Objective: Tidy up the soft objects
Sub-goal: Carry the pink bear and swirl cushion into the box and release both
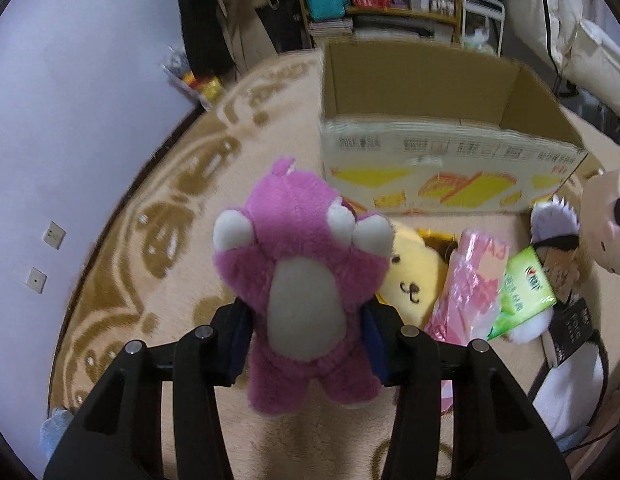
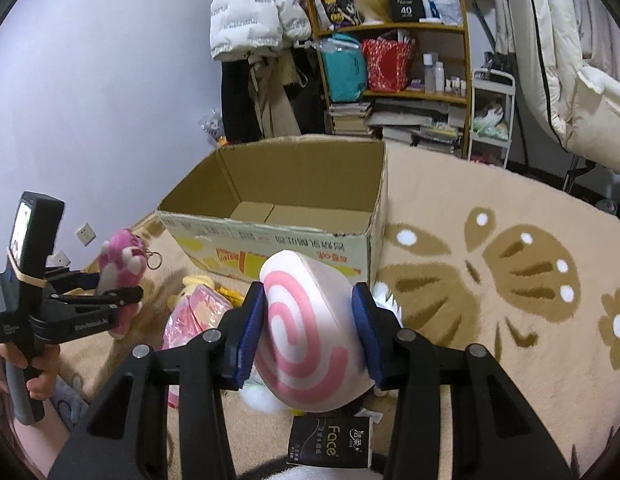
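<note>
Gripping a pink bear (image 1: 306,280), the left gripper (image 1: 306,344) has its blue pads pressed into the toy's sides, the white belly facing the camera and the head pointing away toward the box (image 1: 441,152). The bear hangs in the air in front of the box's near-left corner, clear of the rug (image 1: 158,248).

The right gripper (image 2: 310,340) clamps a white cushion (image 2: 310,332) with a pink spiral between its pads, raised just in front of the box's printed near wall. The box stands open on the rug, and the part of its floor that shows is bare cardboard.

On the rug before the box's near wall lie a yellow plush (image 1: 413,276), a pink packet (image 1: 465,280) and a green tissue pack (image 1: 521,292), close together. A black pack (image 2: 329,444) marked "Face" lies nearer than these, below the cushion in the right view. Behind the box stands a shelf (image 2: 393,60) of bags and bottles.
</note>
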A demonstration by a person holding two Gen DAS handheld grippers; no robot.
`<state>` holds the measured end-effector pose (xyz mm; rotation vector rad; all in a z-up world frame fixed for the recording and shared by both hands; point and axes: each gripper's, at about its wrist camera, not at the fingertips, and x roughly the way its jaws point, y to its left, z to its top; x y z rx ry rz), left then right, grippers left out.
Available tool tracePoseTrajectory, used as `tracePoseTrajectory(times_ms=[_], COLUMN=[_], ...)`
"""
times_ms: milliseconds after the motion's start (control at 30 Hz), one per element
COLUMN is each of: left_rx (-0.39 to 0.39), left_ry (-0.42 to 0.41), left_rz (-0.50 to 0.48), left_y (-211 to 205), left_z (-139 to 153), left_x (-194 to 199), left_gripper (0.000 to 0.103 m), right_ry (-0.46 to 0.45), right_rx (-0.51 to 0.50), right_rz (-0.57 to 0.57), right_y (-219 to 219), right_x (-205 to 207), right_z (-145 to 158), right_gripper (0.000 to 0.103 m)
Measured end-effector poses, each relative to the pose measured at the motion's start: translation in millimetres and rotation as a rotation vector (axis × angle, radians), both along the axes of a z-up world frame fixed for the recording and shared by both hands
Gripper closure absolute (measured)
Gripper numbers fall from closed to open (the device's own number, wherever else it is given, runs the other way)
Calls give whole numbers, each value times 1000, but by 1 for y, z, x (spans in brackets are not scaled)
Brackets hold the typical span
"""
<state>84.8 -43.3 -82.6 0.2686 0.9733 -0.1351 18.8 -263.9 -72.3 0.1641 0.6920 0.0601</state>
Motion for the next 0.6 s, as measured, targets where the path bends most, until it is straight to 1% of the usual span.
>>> tracePoseTrajectory(times_ms=[233,367,467,600], left_rx=[-46,-70,-67,-60], left_ry=[-131,-185,-227,-260], left_rz=[13,8,8,10], left_y=[6,7,5,0], left_z=[38,53,63,73], left_x=[-10,-8,2,12], left_gripper=[56,56,56,56], right_ry=[-53,-78,-93,-109], right_rx=[-9,-9,-12,-23], right_rz=[-2,-3,0,4], right_y=[1,0,1,2], right_x=[-5,-3,2,13], right_z=[16,24,30,34], right_gripper=[58,58,58,58])
